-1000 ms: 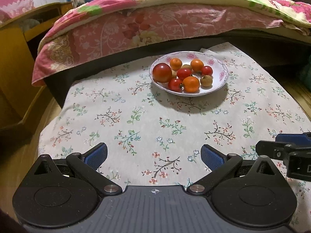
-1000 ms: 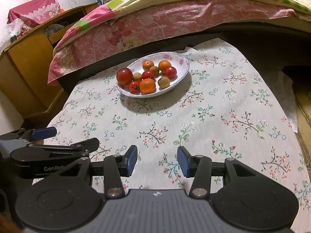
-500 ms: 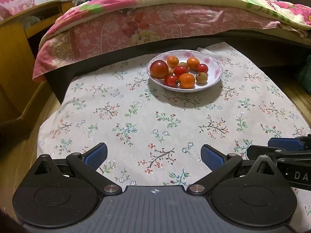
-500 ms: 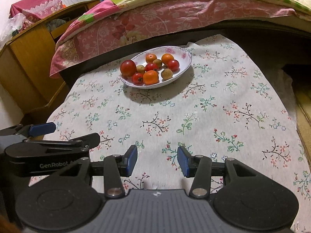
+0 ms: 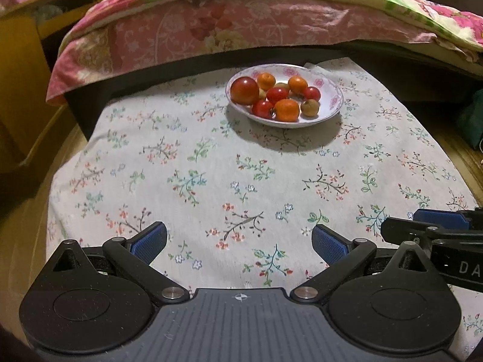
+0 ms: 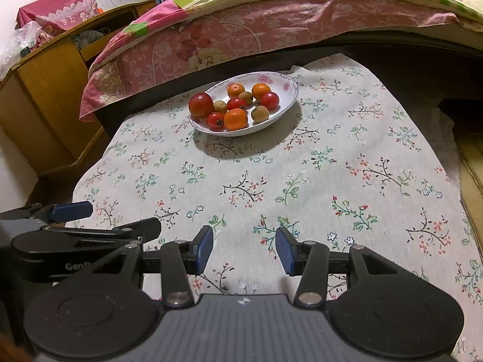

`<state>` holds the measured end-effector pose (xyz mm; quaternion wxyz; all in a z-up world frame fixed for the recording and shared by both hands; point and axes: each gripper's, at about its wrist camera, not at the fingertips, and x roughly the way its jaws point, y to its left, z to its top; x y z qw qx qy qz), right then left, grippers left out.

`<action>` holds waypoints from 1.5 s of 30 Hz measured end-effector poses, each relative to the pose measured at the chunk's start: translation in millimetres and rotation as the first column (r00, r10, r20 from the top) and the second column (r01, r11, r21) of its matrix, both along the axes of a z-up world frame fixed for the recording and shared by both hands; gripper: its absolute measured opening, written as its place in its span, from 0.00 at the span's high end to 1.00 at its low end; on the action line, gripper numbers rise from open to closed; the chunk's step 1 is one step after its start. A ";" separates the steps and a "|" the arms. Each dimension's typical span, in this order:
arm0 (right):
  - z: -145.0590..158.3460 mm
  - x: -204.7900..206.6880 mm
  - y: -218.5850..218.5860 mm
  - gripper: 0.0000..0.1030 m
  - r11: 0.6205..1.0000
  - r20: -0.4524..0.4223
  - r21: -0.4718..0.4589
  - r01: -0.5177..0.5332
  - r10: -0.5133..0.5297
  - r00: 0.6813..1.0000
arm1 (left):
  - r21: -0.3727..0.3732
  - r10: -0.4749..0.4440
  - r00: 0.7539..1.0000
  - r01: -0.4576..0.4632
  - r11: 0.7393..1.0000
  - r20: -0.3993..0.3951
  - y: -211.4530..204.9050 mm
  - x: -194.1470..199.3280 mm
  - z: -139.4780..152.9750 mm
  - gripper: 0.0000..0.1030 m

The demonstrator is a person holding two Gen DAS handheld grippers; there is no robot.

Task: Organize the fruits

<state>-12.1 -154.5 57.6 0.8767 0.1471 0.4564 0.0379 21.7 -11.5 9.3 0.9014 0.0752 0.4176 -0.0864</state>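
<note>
A white flowered plate (image 5: 332, 102) sits at the far side of the cloth-covered table. It holds a large red tomato (image 5: 244, 90), small tomatoes, oranges (image 5: 286, 110) and brownish fruits (image 5: 310, 107). In the right wrist view the same plate (image 6: 280, 81) carries the tomato (image 6: 201, 105) on its left side. My left gripper (image 5: 238, 238) hovers over the near part of the cloth, open wide and empty. My right gripper (image 6: 244, 247) is beside it, open more narrowly, with nothing between its pads. Each gripper shows in the other's view: the right gripper (image 5: 404, 220) and the left gripper (image 6: 114, 221).
A floral tablecloth (image 5: 211, 166) covers the low table. Right behind the plate is a bed with a pink quilt (image 5: 211, 24) overhanging its dark frame. A wooden cabinet (image 6: 51, 90) stands to the left. The cloth's edge drops off on the right (image 6: 446, 126).
Both views have drawn back slightly, so the plate looks a little smaller and higher in the frame. Neither gripper's jaws have changed.
</note>
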 end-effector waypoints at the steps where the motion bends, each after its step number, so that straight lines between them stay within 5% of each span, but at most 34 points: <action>1: -0.3 -0.5 0.1 0.56 1.000 -0.002 -0.002 0.000 0.000 1.000 | -0.004 0.003 1.000 -0.003 1.000 -0.003 0.8 0.0 -0.7 0.00; 45: -7.8 -1.7 5.5 0.56 1.000 -0.026 0.000 -0.009 0.009 1.000 | -0.006 0.009 1.000 -0.009 1.000 0.002 0.4 -7.7 -2.0 0.00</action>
